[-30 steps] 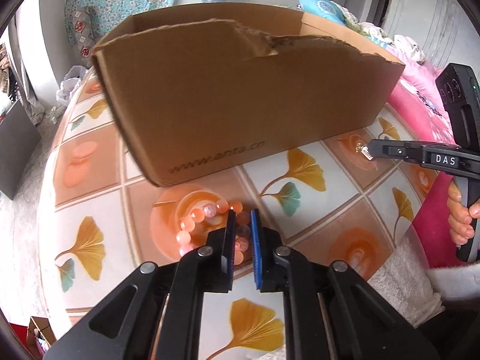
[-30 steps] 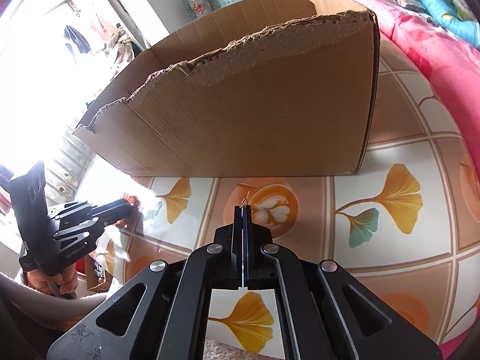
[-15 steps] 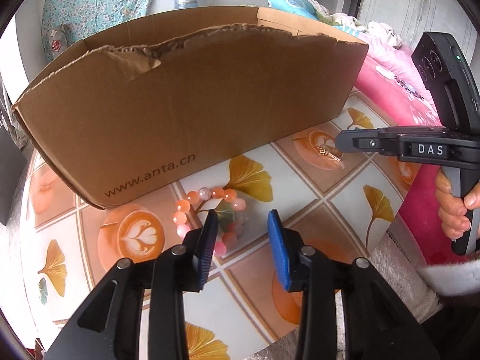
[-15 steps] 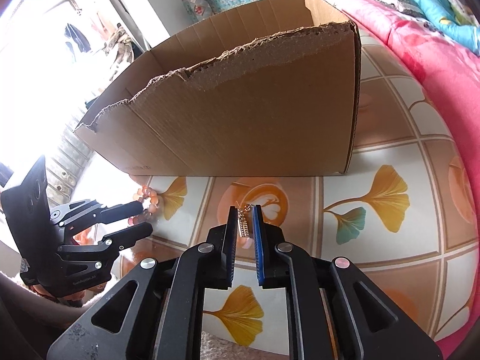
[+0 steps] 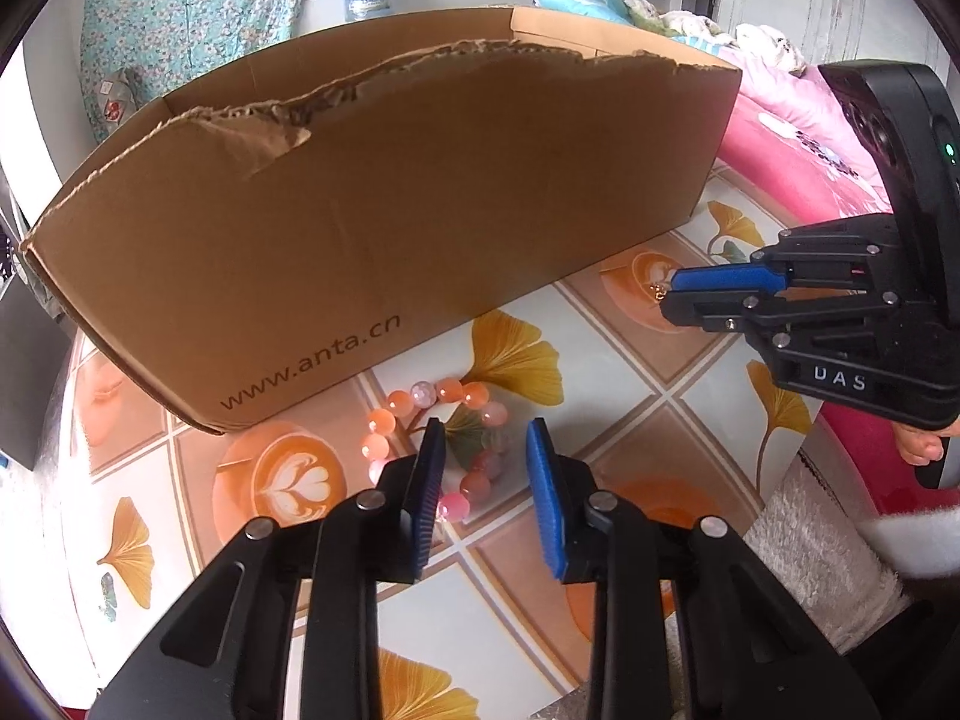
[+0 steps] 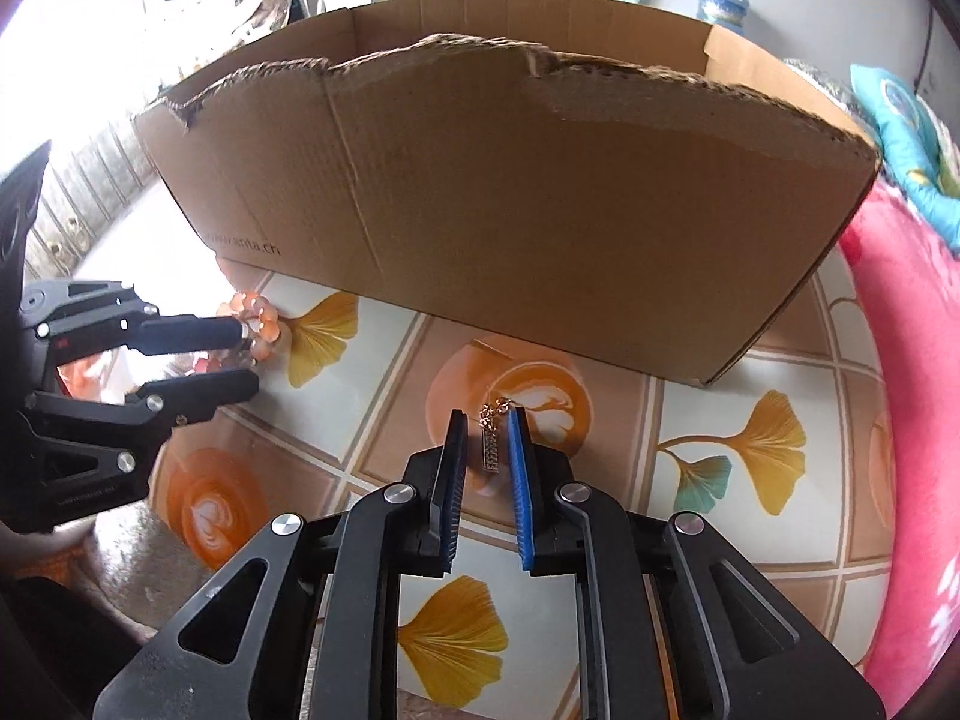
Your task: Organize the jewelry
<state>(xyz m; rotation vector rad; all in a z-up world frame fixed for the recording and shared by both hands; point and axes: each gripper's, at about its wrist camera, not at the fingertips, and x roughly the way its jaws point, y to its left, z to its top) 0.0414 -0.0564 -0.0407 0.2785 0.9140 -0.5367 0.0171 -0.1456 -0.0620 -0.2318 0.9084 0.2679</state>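
A bracelet of orange and pink beads (image 5: 420, 396) lies on the tiled tablecloth in front of the cardboard box (image 5: 420, 210). My left gripper (image 5: 486, 429) hovers over its near side, jaws apart and closing, the pads clear of the beads. In the right wrist view a small gold earring (image 6: 492, 450) lies between the blue pads of my right gripper (image 6: 487, 417), and neither pad presses on it. The right gripper (image 5: 667, 294) shows from the side in the left wrist view. The left gripper (image 6: 247, 355) and the bracelet (image 6: 258, 324) show at far left in the right wrist view.
The box (image 6: 540, 210) has a torn top edge and stands close behind both pieces. Pink bedding (image 6: 912, 390) borders the table on the right. A fluffy white fabric (image 5: 810, 540) lies at the near table edge. A person's fingers (image 5: 918, 450) hold the right handle.
Both grippers went from shut to open. The bracelet and the earring were let go and now lie on the table. Both views swung to face the box more squarely.
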